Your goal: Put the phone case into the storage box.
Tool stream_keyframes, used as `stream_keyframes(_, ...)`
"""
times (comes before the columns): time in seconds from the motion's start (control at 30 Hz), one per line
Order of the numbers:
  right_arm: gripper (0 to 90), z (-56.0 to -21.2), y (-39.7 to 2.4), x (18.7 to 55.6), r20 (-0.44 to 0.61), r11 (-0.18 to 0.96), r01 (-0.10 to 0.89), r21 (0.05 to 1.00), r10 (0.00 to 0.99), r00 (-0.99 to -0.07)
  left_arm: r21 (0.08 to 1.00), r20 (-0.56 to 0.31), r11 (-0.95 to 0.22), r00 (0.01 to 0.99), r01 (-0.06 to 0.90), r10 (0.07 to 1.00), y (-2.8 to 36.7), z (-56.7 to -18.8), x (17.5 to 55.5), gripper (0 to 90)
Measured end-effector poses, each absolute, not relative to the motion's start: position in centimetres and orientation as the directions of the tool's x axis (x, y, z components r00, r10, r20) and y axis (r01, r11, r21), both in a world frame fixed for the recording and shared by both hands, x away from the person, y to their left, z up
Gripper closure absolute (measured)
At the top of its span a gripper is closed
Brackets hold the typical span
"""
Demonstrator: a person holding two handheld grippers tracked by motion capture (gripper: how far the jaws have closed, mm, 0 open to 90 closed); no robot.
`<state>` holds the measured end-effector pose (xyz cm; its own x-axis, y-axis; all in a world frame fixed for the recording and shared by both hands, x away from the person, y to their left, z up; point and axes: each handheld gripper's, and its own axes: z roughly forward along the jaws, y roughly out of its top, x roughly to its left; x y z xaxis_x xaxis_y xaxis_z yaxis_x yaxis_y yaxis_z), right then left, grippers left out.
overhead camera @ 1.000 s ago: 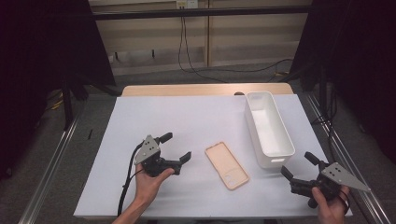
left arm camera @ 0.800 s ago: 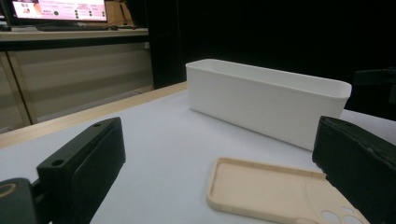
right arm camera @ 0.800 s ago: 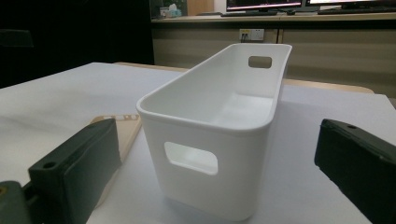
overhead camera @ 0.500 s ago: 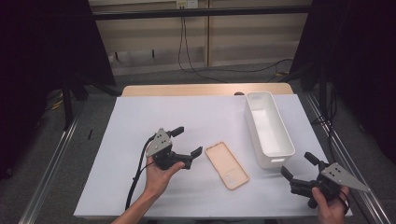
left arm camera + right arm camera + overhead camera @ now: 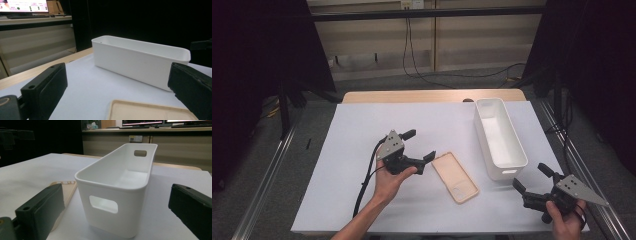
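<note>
Unmarked tan phone case point(image 5: 455, 177), no legible writing

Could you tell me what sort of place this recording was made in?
Probably a lab or office workroom set up for recording. A table under a white sheet stands between black curtains, cables hang down the back wall, and computer screens sit on a desk behind.

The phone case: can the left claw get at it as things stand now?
Probably yes. The left claw is open and sits just beside the phone case, which lies flat on the table with nothing between them.
</note>
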<state>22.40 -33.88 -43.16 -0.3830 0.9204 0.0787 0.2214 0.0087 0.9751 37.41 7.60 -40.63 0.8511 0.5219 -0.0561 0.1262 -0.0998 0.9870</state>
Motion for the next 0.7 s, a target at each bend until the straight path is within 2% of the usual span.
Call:
stream_keyframes(0.07,0.0,-43.2,-33.9,22.4,0.080,0.008,0.222,0.975,0.920,-0.384,0.988,-0.045,-0.102,0.839,0.119,0.542,7.3,-40.7,37.6,2.4)
stream_keyframes(0.47,0.0,-43.2,-33.9,22.4,0.077,0.011,0.221,0.975,0.920,-0.384,0.987,-0.059,-0.095,0.848,0.128,0.526,5.6,-40.5,39.1,3.7)
stream_keyframes(0.7,0.0,-43.2,-33.9,22.4,0.077,0.013,0.224,0.975,0.919,-0.386,0.986,-0.041,-0.118,0.857,0.118,0.514,4.5,-40.8,39.4,8.4)
